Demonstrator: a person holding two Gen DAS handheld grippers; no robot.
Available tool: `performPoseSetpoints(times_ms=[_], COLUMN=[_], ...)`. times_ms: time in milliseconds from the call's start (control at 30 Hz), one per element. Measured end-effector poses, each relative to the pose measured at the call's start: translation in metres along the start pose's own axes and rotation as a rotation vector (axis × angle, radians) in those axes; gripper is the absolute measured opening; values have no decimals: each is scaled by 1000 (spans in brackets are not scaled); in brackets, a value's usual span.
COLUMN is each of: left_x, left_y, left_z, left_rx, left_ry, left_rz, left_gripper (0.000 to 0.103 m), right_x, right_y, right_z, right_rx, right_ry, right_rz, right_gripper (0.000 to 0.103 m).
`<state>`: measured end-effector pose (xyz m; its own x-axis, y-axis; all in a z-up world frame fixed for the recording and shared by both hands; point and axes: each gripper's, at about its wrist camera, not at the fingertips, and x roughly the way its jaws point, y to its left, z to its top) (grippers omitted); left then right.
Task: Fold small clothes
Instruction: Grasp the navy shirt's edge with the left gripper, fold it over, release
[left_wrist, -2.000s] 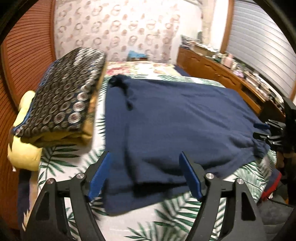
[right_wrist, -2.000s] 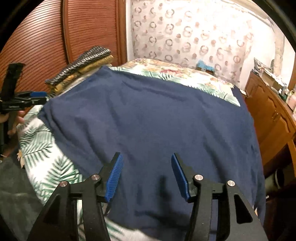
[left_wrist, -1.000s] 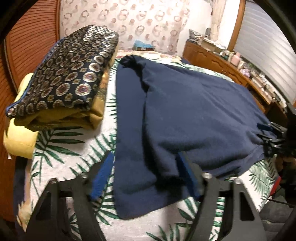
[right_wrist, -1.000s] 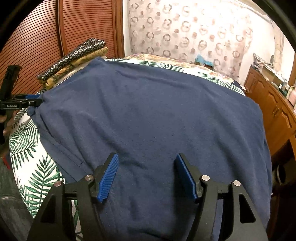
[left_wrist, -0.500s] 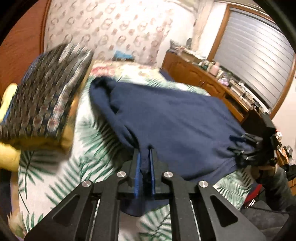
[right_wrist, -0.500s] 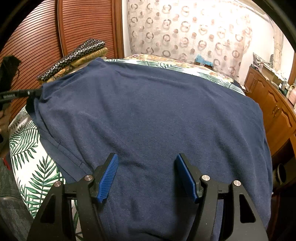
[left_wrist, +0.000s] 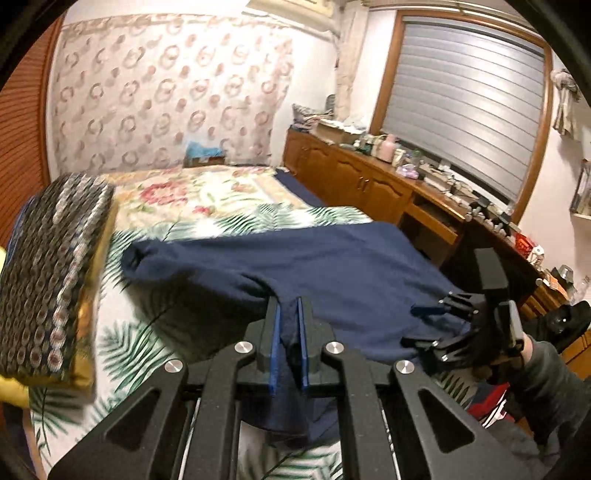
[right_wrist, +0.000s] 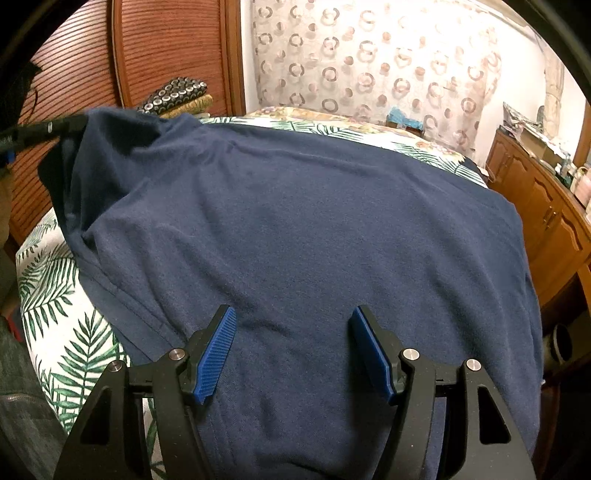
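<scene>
A navy blue garment (right_wrist: 314, 221) lies spread over the leaf-print bed sheet (right_wrist: 55, 288). My left gripper (left_wrist: 287, 306) is shut on a pinch of its near edge and holds that corner raised off the sheet, so the navy garment (left_wrist: 332, 266) drapes down from the blue pads. In the right wrist view the left gripper (right_wrist: 55, 127) shows at the far left with the cloth peaked up to it. My right gripper (right_wrist: 293, 321) stands open low over the garment's opposite edge, nothing pinched. It also appears as the right gripper (left_wrist: 417, 325) held by a gloved hand.
A folded patterned stack (left_wrist: 48, 266) on a yellow cushion sits at the bed's left side, also visible as the stack (right_wrist: 177, 94). Wooden cabinets (left_wrist: 369, 184) with cluttered tops run along the right. A slatted wooden wardrobe (right_wrist: 166, 55) stands behind the bed.
My left gripper closed on the garment's near edge and rose, pulling that corner up off the sheet. The right gripper has stayed where it was, open.
</scene>
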<state>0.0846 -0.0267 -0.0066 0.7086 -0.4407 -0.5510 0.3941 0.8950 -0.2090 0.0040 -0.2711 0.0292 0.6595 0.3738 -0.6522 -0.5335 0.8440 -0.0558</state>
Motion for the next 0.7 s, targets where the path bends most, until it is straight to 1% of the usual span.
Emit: performPoseSetpoints(times_ms=[33,67,133,267,433,567,700], left_x=[2,5,9,16,34,43,48], left_y=[-7,-12,-24,-50,-84,-109,-136], left_z=[6,10,18,34,56,73,86], left_rx=[16,30,58,107,178,215,250], left_ry=[1,0,2,-6,6,8,10], left_rz=[-16,-24,-50,-106,-162,-207,-254], left_gripper=[9,9,9,9,9,9,9], right_x=[-4,-9,-21,-40,-56,-70,-78], right_y=[-1,-2,-8,-22,-32,-39,-35], right_z=[2,3,5,6,2,0,-6], right_rx=[-4,-2,21,65,89,125,138], right_ry=[-7,-18,-50,-91,-114,-140,-154], right_rz=[-36,-49,-46,-80,-152,-179,-199], right_gripper=[67,67,67,67,67,67,67])
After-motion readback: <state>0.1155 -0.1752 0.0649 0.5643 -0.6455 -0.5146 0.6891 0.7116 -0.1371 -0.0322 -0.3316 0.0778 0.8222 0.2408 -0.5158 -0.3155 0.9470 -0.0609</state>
